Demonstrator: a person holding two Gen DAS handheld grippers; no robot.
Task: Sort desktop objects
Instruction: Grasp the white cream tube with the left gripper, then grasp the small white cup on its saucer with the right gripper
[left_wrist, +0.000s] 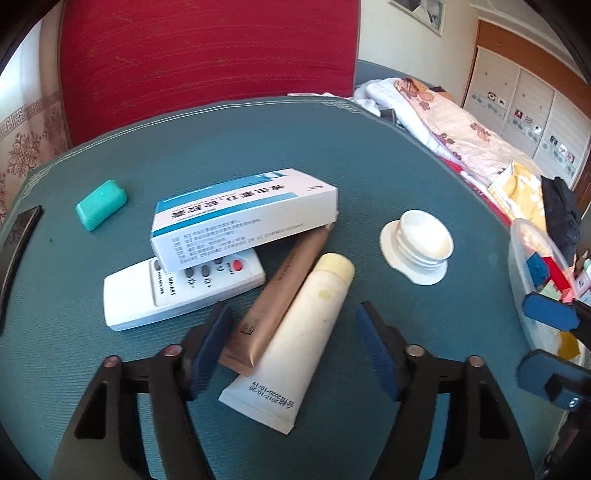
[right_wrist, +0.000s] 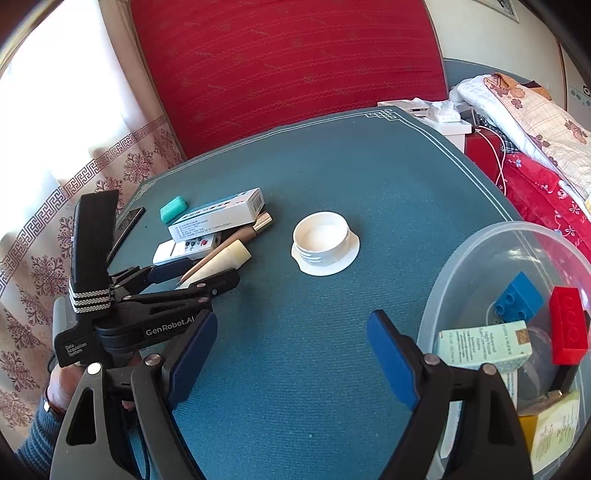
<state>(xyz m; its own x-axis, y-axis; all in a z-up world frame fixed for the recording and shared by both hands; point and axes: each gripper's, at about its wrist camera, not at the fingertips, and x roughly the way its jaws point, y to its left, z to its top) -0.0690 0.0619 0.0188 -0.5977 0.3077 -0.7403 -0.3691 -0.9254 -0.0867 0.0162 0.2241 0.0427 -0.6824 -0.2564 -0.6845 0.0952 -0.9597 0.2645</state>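
Observation:
A cream tube (left_wrist: 306, 325) and a tan tube (left_wrist: 284, 288) lie side by side between the blue pads of my left gripper (left_wrist: 293, 308), which straddles them. Its right pad stands clear of the cream tube, so the gripper is open. A white-and-blue box (left_wrist: 243, 214) rests across a white remote (left_wrist: 173, 295) and the tan tube. In the right wrist view my left gripper (right_wrist: 210, 271) hangs over the tubes, while my right gripper (right_wrist: 291, 321) is open over bare green cloth.
A green bar (left_wrist: 101, 205) and a black phone (left_wrist: 18, 240) lie at the left. A white jar lid (right_wrist: 325, 243) sits mid-table. At the right stands a clear tub (right_wrist: 480, 251) holding a blue block (right_wrist: 519, 297), a red block (right_wrist: 569, 325) and a small carton (right_wrist: 484, 343).

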